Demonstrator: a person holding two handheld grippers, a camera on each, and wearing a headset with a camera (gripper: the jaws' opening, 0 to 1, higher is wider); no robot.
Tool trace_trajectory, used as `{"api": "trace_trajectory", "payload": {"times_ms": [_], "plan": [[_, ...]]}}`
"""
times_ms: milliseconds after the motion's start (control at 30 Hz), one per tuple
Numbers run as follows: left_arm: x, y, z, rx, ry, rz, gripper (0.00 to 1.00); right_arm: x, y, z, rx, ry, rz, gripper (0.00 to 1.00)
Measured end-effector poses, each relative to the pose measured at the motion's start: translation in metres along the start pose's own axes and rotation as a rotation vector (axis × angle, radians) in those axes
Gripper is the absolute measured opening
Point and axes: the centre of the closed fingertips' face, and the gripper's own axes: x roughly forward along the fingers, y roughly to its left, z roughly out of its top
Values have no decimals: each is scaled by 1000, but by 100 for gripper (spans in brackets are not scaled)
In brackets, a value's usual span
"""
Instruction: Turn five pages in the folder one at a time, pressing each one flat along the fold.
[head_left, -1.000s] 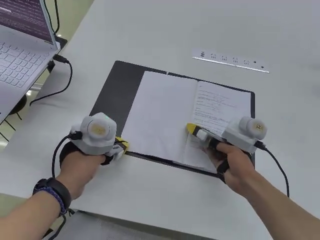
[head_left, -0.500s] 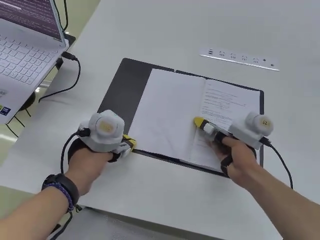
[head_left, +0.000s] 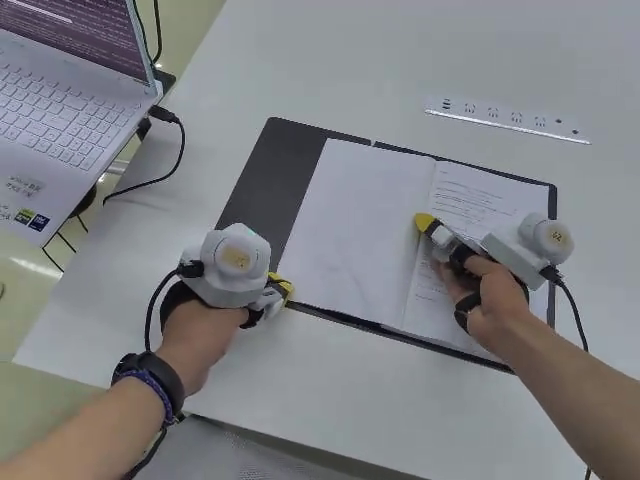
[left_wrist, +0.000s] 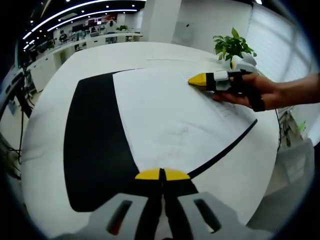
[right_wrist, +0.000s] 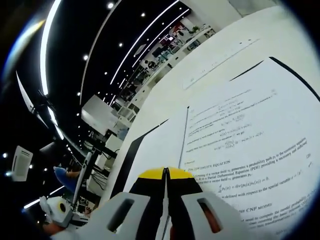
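Note:
The black folder lies open on the white table, with a blank white page on the left of the fold and a printed page on the right. My right gripper is shut, and its yellow tips rest on the paper at the fold, in the upper half. Its own view has the shut tips on the line between the blank page and the printed page. My left gripper is shut and sits at the folder's near left edge. In its own view the tips lie against the black cover, with the right gripper across the page.
An open laptop stands at the far left with a black cable running toward the folder. A white power strip lies beyond the folder. A potted plant stands past the table's far side.
The right gripper has slid along the fold, away from me, staying shut. The left gripper has stayed at the folder's near left edge. The head camera has shifted.

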Motion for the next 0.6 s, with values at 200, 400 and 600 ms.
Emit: {"api": "trace_trajectory", "payload": {"times_ms": [200, 400, 600], "plan": [[1, -1, -1, -10, -1, -5, 0, 10, 2, 11, 63, -61, -2, 0], [2, 1, -2, -22, -5, -1, 0, 12, 10, 20, 113, -115, -5, 0], [3, 1, -2, -13, -3, -7, 0, 15, 13, 32, 145, -160, -13, 0]]}}
